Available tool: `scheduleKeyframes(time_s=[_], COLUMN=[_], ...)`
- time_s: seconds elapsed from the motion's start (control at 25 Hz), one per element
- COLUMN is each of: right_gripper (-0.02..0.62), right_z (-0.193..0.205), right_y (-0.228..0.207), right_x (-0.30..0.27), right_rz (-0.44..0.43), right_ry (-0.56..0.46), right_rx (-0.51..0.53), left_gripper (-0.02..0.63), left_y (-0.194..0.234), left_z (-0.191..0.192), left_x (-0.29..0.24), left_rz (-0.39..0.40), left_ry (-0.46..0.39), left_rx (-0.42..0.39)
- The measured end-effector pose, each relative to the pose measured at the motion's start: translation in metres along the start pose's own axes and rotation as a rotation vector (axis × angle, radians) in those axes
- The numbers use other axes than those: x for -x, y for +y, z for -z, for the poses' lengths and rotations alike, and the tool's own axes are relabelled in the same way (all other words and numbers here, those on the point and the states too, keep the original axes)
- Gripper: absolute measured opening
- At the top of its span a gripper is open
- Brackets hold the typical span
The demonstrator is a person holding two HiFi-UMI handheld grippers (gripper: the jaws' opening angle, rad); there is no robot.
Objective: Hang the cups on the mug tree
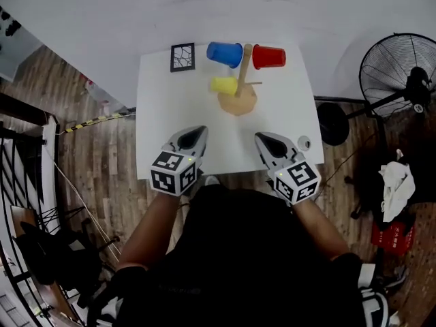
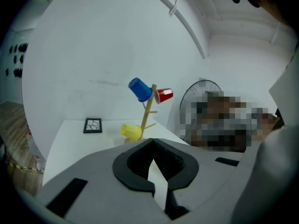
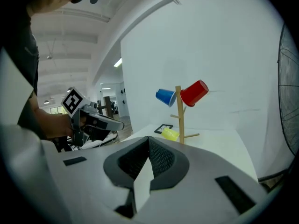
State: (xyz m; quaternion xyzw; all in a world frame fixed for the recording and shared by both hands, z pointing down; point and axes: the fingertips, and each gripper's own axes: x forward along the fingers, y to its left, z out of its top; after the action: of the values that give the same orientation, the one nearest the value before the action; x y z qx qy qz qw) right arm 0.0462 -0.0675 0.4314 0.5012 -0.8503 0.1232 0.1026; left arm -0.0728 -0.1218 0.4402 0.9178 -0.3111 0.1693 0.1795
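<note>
1. Blue cup (image 1: 225, 53), red cup (image 1: 269, 57) and yellow cup (image 1: 223, 85) are hung on the mug tree (image 1: 246, 65).
2. Left gripper (image 1: 193, 138) and right gripper (image 1: 267, 142) are closed tight, nothing held.
3. They are best kept back, so nothing is bumped.

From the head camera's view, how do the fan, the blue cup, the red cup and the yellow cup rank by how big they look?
1. fan
2. blue cup and red cup: about alike, not ranked
3. yellow cup: looks smallest, but it hangs lower, farther from the camera, so this is unsure
</note>
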Motion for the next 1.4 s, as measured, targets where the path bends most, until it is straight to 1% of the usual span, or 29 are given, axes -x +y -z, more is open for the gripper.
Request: scheduleKeyframes(time_s=[0.08,0.16,0.32,0.56,0.8,0.92,1.08,1.4], right_gripper=[0.006,0.006,0.006,0.006,0.006,0.006,0.006,0.006], right_z=[-0.002,-0.002,0.010,0.026,0.026,0.027,0.024,0.026], right_y=[-0.003,-0.005,-0.005,-0.013,-0.013,-0.011,-0.013,-0.014], right_x=[0.015,0.031,0.067,0.114,0.140,0.147,0.153,0.155], right_rz=[-0.018,-0.037,-0.066,-0.102,-0.114,-0.125,-0.118,-0.118], right_ry=[-0.011,-0.021,-0.018,-0.030,-0.056,-0.068,-0.091,-0.104], right_rx=[0.001,0.000,0.013,0.021,0.031,0.031,0.014,-0.010], left_gripper=[0.015,0.015,0.015,0.015,0.015,0.015,0.015,0.016], left_y=[-0.028,-0.056,-0.108,-0.155,-0.170,-0.179,-0.185,-0.183], left_z=[0.005,0.012,0.025,0.036,0.037,0.034,0.032,0.031], left_x=[0.000,-0.001,-0.002,0.004,0.014,0.016,0.020,0.022], left_rz=[0.002,0.006,0.004,-0.047,-0.118,-0.131,-0.144,-0.159], left_ry=[-0.001,-0.003,-0.019,-0.051,-0.080,-0.082,-0.083,-0.076], left_rx=[-0.002,0.014,0.045,0.048,0.046,0.019,-0.021,-0.029])
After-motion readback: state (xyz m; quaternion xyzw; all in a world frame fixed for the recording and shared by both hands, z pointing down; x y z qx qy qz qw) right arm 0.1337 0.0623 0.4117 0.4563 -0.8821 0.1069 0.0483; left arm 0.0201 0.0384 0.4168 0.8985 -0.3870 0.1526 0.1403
